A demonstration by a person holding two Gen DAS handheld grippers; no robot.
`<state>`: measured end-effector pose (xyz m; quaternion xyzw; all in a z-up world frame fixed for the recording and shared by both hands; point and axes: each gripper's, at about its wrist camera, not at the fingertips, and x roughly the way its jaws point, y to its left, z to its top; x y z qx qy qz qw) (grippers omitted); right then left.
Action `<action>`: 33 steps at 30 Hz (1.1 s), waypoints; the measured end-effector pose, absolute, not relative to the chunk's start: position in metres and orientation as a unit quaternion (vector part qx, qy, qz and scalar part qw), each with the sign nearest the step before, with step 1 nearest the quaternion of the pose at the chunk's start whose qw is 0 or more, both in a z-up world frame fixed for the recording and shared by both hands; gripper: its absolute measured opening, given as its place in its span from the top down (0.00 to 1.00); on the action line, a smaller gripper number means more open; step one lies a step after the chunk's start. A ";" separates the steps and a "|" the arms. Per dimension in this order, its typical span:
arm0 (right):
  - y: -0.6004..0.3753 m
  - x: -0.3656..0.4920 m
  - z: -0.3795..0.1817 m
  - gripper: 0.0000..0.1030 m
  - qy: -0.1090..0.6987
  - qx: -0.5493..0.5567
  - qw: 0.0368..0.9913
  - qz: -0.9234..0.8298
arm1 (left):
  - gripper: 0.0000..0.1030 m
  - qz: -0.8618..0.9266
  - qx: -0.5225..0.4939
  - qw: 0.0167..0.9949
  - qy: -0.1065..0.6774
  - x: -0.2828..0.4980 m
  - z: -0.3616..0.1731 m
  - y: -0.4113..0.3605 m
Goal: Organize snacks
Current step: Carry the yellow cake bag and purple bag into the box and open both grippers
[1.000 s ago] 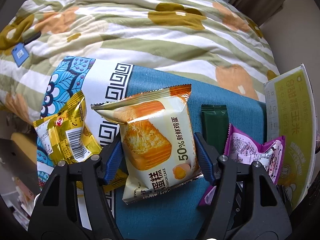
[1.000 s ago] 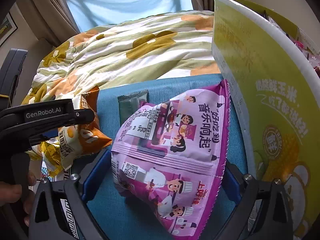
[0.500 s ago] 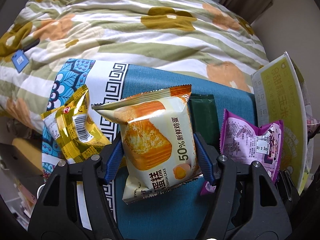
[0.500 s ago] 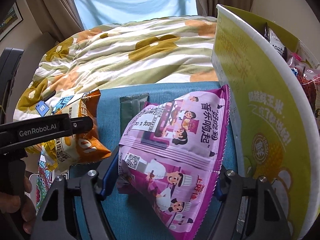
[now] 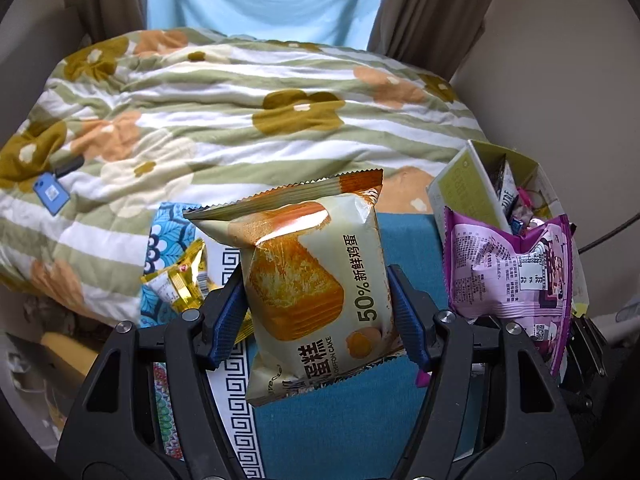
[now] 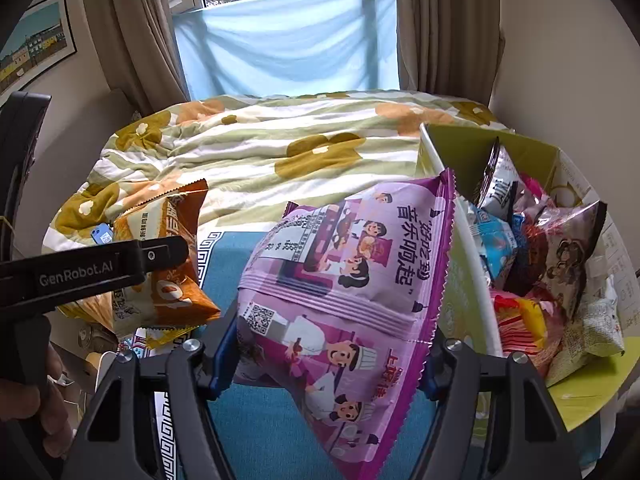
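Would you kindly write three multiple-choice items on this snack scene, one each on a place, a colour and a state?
1. Where does the box with snacks in it stand, seen from the right wrist?
A. right of the purple packet
B. left of the purple packet
C. on the quilt

2. What colour is the packet in the right gripper?
A. green
B. purple
C. red

3. How is the cake packet?
A. lying flat on the cloth
B. inside the box
C. clamped in the left gripper

Answers: 1 A, its wall rises right of the purple packet. 2 B, purple wrapper. 3 C, both pads press its sides.
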<state>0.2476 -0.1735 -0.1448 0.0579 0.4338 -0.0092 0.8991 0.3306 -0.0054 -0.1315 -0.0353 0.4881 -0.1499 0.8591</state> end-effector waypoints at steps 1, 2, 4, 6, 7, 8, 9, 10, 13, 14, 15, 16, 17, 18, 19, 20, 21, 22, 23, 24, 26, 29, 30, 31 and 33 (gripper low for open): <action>-0.174 0.243 -0.136 0.37 0.426 0.056 0.903 -0.012 | 0.38 -0.158 -0.032 0.862 0.481 0.328 -0.124 -0.009; -0.175 0.239 -0.127 0.37 0.421 0.056 0.905 -0.015 | 0.38 -0.168 -0.030 0.863 0.475 0.326 -0.116 -0.012; -0.179 0.231 -0.112 0.37 0.413 0.058 0.909 -0.019 | 0.38 -0.188 -0.030 0.864 0.465 0.322 -0.103 -0.020; -0.185 0.222 -0.096 0.37 0.404 0.054 0.913 -0.030 | 0.38 -0.206 -0.028 0.864 0.459 0.318 -0.093 -0.032; -0.190 0.217 -0.089 0.37 0.399 0.053 0.914 -0.036 | 0.38 -0.214 -0.028 0.863 0.456 0.317 -0.089 -0.039; -0.194 0.212 -0.082 0.37 0.396 0.058 0.916 -0.040 | 0.38 -0.221 -0.027 0.863 0.454 0.315 -0.085 -0.046; -0.199 0.208 -0.076 0.37 0.393 0.065 0.916 -0.041 | 0.38 -0.227 -0.027 0.862 0.452 0.312 -0.081 -0.055; -0.206 0.204 -0.070 0.37 0.391 0.067 0.917 -0.046 | 0.38 -0.234 -0.028 0.861 0.450 0.308 -0.078 -0.064; -0.226 0.191 -0.055 0.37 0.380 0.059 0.921 -0.062 | 0.38 -0.247 -0.028 0.859 0.447 0.302 -0.072 -0.094; -0.234 0.188 -0.051 0.37 0.376 0.060 0.922 -0.066 | 0.38 -0.250 -0.028 0.859 0.446 0.299 -0.071 -0.105; -0.243 0.185 -0.047 0.37 0.374 0.061 0.923 -0.070 | 0.38 -0.252 -0.029 0.859 0.445 0.297 -0.070 -0.117; -0.252 0.183 -0.044 0.37 0.371 0.061 0.924 -0.074 | 0.38 -0.252 -0.030 0.859 0.445 0.295 -0.069 -0.128; -0.262 0.180 -0.042 0.37 0.368 0.061 0.925 -0.076 | 0.38 -0.251 -0.032 0.859 0.446 0.293 -0.069 -0.139; -0.272 0.178 -0.040 0.37 0.366 0.061 0.925 -0.077 | 0.38 -0.250 -0.036 0.858 0.448 0.290 -0.070 -0.151; -0.281 0.178 -0.038 0.37 0.365 0.059 0.926 -0.078 | 0.38 -0.251 -0.041 0.856 0.450 0.286 -0.070 -0.163; -0.292 0.177 -0.038 0.37 0.364 0.058 0.926 -0.079 | 0.38 -0.253 -0.043 0.855 0.450 0.283 -0.071 -0.176; -0.303 0.176 -0.037 0.37 0.366 0.059 0.925 -0.078 | 0.38 -0.252 -0.040 0.855 0.451 0.281 -0.073 -0.190; -0.314 0.176 -0.036 0.37 0.367 0.060 0.925 -0.075 | 0.38 -0.251 -0.035 0.855 0.453 0.279 -0.076 -0.204; -0.325 0.176 -0.035 0.37 0.367 0.059 0.925 -0.073 | 0.38 -0.250 -0.032 0.854 0.455 0.277 -0.078 -0.218; -0.335 0.176 -0.034 0.37 0.368 0.057 0.925 -0.070 | 0.38 -0.247 -0.031 0.853 0.458 0.276 -0.082 -0.230; -0.354 0.177 -0.034 0.37 0.367 0.054 0.926 -0.064 | 0.38 -0.240 -0.034 0.851 0.466 0.273 -0.092 -0.252; -0.381 0.180 -0.035 0.37 0.367 0.055 0.927 -0.049 | 0.35 -0.228 -0.039 0.849 0.475 0.268 -0.107 -0.278; -0.389 0.181 -0.036 0.37 0.368 0.054 0.927 -0.044 | 0.30 -0.224 -0.036 0.849 0.477 0.265 -0.111 -0.284; -0.397 0.181 -0.037 0.37 0.370 0.052 0.927 -0.037 | 0.14 -0.215 -0.031 0.850 0.480 0.263 -0.114 -0.289; -0.410 0.185 -0.041 0.37 0.374 0.052 0.926 -0.025 | 0.02 -0.198 -0.030 0.856 0.476 0.258 -0.117 -0.291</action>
